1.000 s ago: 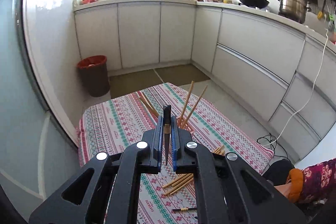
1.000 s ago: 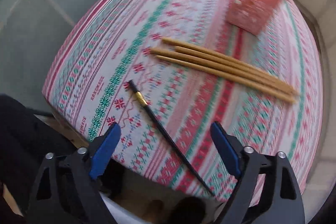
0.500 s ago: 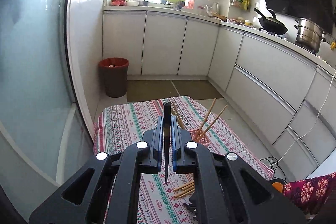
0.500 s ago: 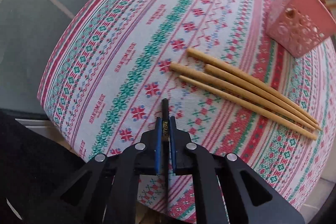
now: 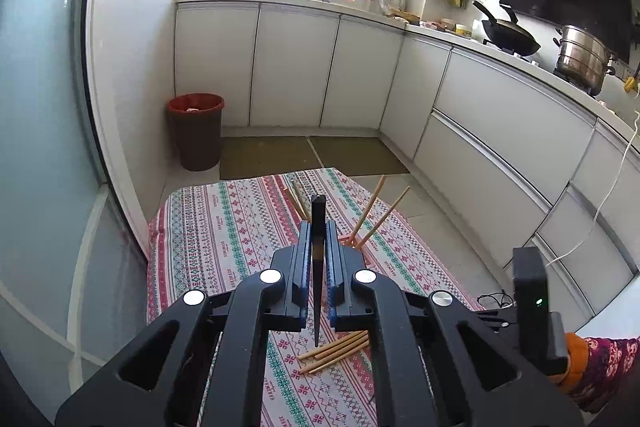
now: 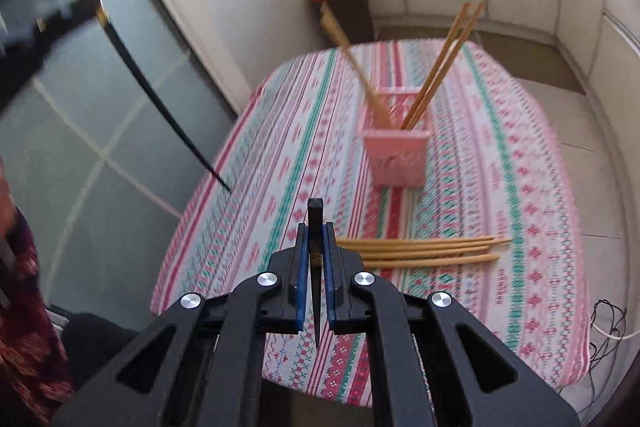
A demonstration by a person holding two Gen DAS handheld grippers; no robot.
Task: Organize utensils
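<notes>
Chopstick [image 5: 318, 251] in each tool.

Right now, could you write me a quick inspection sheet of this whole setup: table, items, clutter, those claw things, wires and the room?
Surface: small table under a patterned tablecloth.
Job's things: pink utensil holder standing on the cloth with wooden chopsticks leaning out of it; four loose wooden chopsticks lying in front of it.
Clutter: nothing seen on the cloth.
Grippers: left gripper shut on a black chopstick; right gripper shut on a second black chopstick.
Cables: white cable along the cabinets; dark wires on the floor.
Surroundings: kitchen with white cabinets, red-lined bin, wok, steel pot.
</notes>
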